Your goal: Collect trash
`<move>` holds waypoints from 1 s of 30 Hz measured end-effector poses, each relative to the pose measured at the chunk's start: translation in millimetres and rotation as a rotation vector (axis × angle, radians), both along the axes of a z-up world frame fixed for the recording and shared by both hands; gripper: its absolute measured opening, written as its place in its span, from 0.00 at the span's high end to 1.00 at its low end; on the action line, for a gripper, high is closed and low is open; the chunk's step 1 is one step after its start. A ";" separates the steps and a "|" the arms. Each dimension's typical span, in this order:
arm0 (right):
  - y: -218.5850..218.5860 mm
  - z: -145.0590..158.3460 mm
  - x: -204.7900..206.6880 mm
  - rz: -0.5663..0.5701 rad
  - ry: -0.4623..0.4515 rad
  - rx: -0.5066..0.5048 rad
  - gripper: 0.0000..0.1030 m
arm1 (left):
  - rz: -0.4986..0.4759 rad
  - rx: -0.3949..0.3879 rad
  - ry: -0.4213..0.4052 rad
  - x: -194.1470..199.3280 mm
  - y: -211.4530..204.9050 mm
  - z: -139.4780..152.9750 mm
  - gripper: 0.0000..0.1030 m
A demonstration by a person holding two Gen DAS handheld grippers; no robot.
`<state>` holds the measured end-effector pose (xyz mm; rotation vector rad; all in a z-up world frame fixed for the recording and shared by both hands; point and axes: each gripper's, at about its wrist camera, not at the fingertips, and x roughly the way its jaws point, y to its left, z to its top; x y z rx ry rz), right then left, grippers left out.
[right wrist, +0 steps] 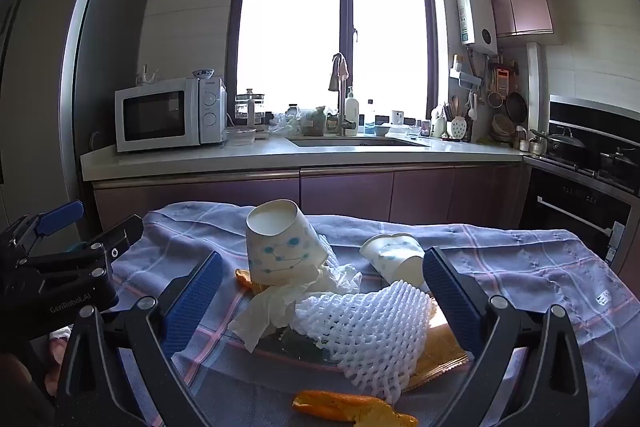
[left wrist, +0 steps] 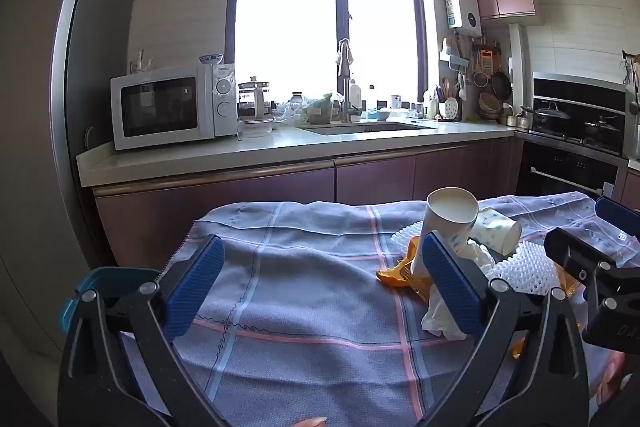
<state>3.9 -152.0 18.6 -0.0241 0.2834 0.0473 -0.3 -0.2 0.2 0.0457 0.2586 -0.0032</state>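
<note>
Nearest in the right wrist view, an orange peel (right wrist: 352,407) lies on the checked cloth (right wrist: 540,267) at the bottom edge. Just beyond it the right gripper (right wrist: 323,301) has its jaws spread as wide as they go, holding nothing; the trash pile sits between them, untouched by the pads. In the pile a white foam net (right wrist: 368,331) lies over a yellow wrapper (right wrist: 444,347), beside a crumpled tissue (right wrist: 276,303). Behind these a dotted paper cup (right wrist: 280,247) is tilted against the heap, and a second cup (right wrist: 396,257) lies on its side. The left gripper (left wrist: 323,287), equally wide open and empty, hangs over bare cloth to the left of the pile. Farther back run the counter (right wrist: 200,157), a microwave (right wrist: 168,115) and the sink (right wrist: 352,141) under a bright window (right wrist: 336,27).
</note>
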 end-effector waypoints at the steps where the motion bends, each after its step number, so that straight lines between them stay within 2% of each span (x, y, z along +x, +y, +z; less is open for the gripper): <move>1: -0.3 0.2 0.2 0.000 0.000 -0.003 0.06 | 0.001 0.002 -0.002 0.0 -0.5 0.1 0.05; 3: -2.0 0.8 0.5 -0.002 -0.002 -0.007 0.06 | 0.005 0.007 -0.006 0.6 -2.2 0.4 0.05; 4: 1.4 0.8 -2.7 0.000 -0.007 -0.013 0.06 | 0.004 -0.020 -0.032 -6.1 1.9 2.1 0.05; 10: 9.6 -1.0 -2.9 -0.011 0.000 -0.006 0.06 | 0.010 -0.013 -0.045 -15.7 0.8 4.1 0.05; 12: -1.6 1.2 -2.8 -0.008 0.002 0.014 0.06 | 0.016 -0.026 -0.050 -14.6 4.7 5.1 0.05; 30: -2.5 0.2 -0.9 -0.010 0.008 0.021 0.06 | 0.027 -0.035 -0.055 -19.3 6.4 6.4 0.05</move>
